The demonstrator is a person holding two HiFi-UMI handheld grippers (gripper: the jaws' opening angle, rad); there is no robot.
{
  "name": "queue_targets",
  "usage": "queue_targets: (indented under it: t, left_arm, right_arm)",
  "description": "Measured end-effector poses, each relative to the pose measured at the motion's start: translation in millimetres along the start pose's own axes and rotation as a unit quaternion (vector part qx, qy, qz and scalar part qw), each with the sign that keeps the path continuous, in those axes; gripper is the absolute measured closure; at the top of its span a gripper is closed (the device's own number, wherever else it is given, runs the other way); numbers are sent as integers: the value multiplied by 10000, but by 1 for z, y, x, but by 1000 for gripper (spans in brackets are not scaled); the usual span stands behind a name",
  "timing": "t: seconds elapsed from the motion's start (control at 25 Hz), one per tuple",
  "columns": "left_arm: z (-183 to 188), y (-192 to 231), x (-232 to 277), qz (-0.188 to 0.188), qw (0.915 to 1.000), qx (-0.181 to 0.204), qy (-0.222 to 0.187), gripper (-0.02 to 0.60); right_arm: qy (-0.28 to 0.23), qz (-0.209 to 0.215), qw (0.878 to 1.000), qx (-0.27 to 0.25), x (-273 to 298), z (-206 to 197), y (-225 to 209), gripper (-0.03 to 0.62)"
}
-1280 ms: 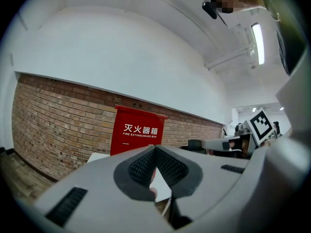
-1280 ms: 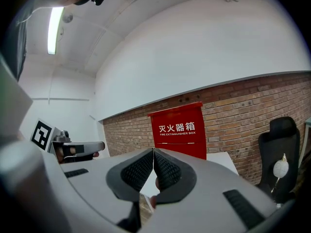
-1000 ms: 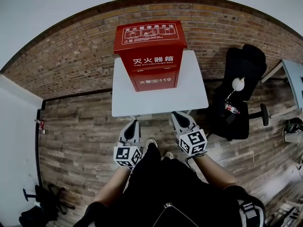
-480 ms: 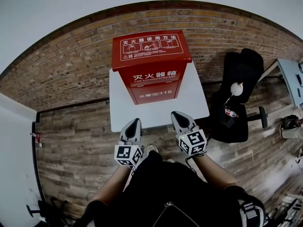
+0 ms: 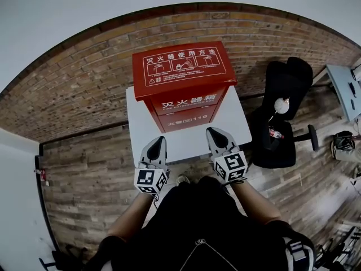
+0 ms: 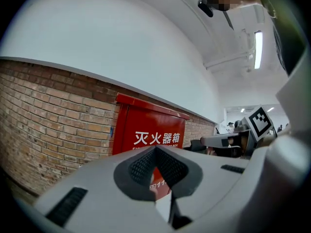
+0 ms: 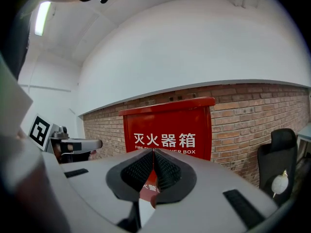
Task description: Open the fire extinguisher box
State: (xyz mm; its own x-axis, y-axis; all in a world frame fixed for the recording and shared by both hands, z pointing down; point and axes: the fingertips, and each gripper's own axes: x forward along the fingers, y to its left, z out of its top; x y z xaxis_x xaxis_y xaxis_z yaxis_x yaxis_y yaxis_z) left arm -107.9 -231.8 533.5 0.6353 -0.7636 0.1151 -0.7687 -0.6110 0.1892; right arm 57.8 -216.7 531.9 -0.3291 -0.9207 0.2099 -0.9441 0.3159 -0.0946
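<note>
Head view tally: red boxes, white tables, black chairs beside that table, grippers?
Red box: 1
White table: 1
Black chair: 1
Grippers: 2 (left gripper, right gripper, both shut and empty)
Total: 5

**Red Paint Against Rough Brick**

The fire extinguisher box (image 5: 183, 78) looks like smooth red-painted metal with a faint sheen. The table (image 5: 237, 126) top is smooth and white. The brick wall (image 5: 84, 83) is rough and matt, and the floor (image 5: 84, 168) is weathered wood plank. The left gripper (image 5: 157, 143) and right gripper (image 5: 218, 134) are matt grey plastic.
</note>
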Motion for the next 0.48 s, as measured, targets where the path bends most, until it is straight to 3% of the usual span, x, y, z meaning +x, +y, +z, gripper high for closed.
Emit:
queue_targets:
  t: [0.2, 0.48]
  left_arm:
    - [4, 3, 11, 12, 10000, 12, 27, 532]
    - [25, -1, 34, 195, 9996, 146, -142, 532]
  right_arm:
    - [-3, 42, 10000, -45, 13, 8, -9, 574]
    - [-136, 336, 9975, -610, 30, 34, -19, 574]
